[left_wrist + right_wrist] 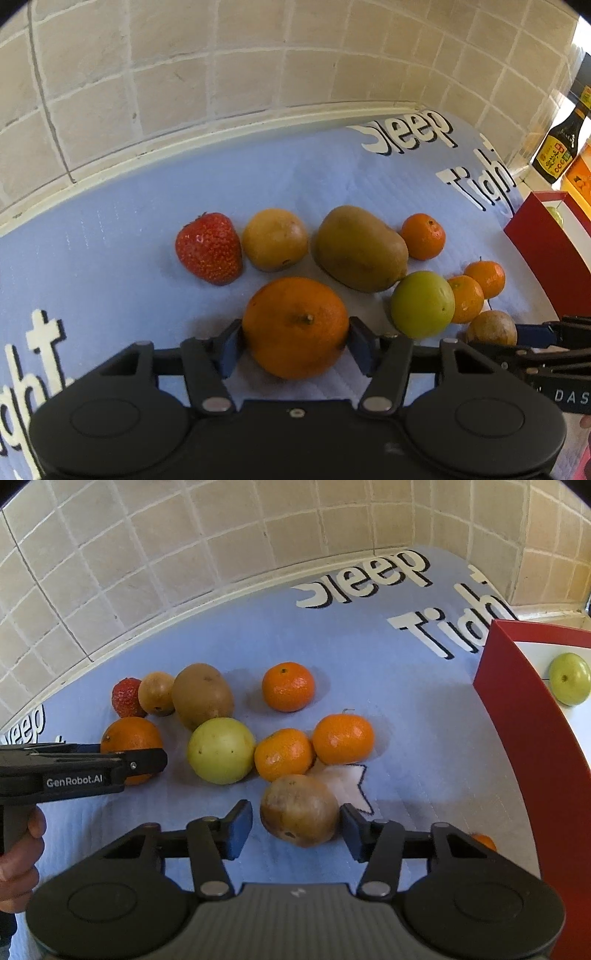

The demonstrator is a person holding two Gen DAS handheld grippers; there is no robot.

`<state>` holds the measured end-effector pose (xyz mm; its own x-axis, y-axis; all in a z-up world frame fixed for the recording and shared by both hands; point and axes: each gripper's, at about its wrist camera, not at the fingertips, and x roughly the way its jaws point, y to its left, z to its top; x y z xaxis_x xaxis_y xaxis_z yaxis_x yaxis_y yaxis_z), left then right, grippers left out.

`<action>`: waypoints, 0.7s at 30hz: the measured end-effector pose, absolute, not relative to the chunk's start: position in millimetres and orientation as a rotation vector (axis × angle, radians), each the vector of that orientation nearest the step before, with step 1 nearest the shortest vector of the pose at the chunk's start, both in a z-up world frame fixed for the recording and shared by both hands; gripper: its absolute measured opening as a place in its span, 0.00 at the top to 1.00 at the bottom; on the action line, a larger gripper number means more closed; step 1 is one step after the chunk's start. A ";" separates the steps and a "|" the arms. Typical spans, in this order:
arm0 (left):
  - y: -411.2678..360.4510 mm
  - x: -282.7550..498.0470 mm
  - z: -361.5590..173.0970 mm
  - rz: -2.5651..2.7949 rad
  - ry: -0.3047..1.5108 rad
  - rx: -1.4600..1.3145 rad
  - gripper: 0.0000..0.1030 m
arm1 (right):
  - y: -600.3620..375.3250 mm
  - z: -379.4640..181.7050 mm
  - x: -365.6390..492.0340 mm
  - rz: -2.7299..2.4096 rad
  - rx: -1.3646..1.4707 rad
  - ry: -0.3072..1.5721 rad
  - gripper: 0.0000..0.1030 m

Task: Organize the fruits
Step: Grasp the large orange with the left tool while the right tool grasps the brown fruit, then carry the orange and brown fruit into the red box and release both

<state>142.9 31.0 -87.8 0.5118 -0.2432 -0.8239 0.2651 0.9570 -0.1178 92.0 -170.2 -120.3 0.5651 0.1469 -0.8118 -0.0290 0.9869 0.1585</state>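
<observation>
My left gripper [295, 332] is shut on a large orange [295, 326] that rests on the blue mat [110, 240], with a pad against each side. My right gripper [295, 825] is open around a brownish round fruit [300, 809]: the right pad touches it and a gap shows at the left pad. Behind lie a strawberry [208, 247], a yellow-brown fruit [275, 238], a kiwi [360, 247], a green fruit [221, 750] and three mandarins [288, 686] [283, 754] [343, 738]. A red box [535, 738] on the right holds a green fruit [569, 677].
A tiled wall [221, 74] rises close behind the mat. A dark sauce bottle [557, 147] and an orange pack stand at the far right behind the red box. A hand [18, 849] holds the left gripper's handle at the left edge of the right wrist view.
</observation>
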 end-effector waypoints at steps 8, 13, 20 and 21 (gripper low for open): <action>33.0 136.7 -82.5 -0.296 0.983 0.028 0.34 | -172.1 -119.7 91.0 0.096 0.137 0.959 0.56; 35.0 125.4 -63.5 -0.300 0.947 0.036 0.35 | -172.6 -103.8 80.1 0.104 0.145 0.916 0.57; 11.7 114.6 3.8 -0.373 0.793 0.084 0.35 | -191.6 -31.9 56.2 0.098 0.142 0.739 0.57; 5.4 114.4 16.3 -0.392 0.763 0.093 0.35 | -196.8 -19.9 52.8 0.091 0.136 0.708 0.57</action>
